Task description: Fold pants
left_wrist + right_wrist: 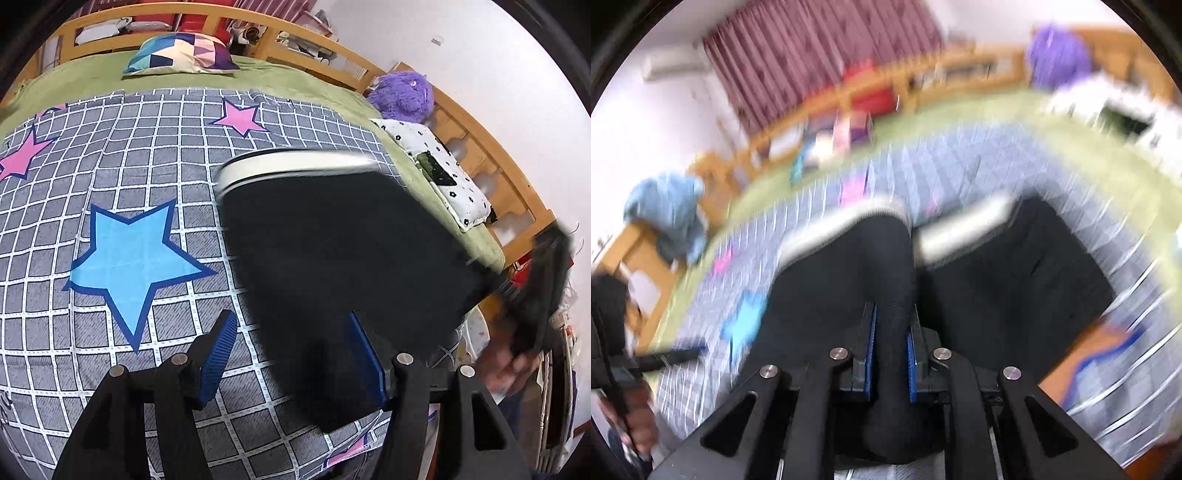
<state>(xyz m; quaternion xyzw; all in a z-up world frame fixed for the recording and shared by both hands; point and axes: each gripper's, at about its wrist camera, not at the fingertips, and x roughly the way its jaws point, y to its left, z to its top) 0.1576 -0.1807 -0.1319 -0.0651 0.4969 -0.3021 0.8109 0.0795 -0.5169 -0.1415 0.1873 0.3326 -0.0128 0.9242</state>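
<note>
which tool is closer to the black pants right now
Right. The right tool is shut on a bunched fold of the black pants, cloth pinched between its pads. The left tool is open beside the pants' edge, gripping nothing.

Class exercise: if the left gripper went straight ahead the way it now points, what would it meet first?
Most likely the black pants: their edge already lies across the gap by the open left gripper's right finger. The star bedspread is beneath, though depth is unclear.

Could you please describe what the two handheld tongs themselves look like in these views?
Both the left tongs and right tongs share one build: matte black angular linkage arms with triangular cut-outs, round silver pivot pins, and flat blue ribbed pads on the fingers. No cables or markings show.
</note>
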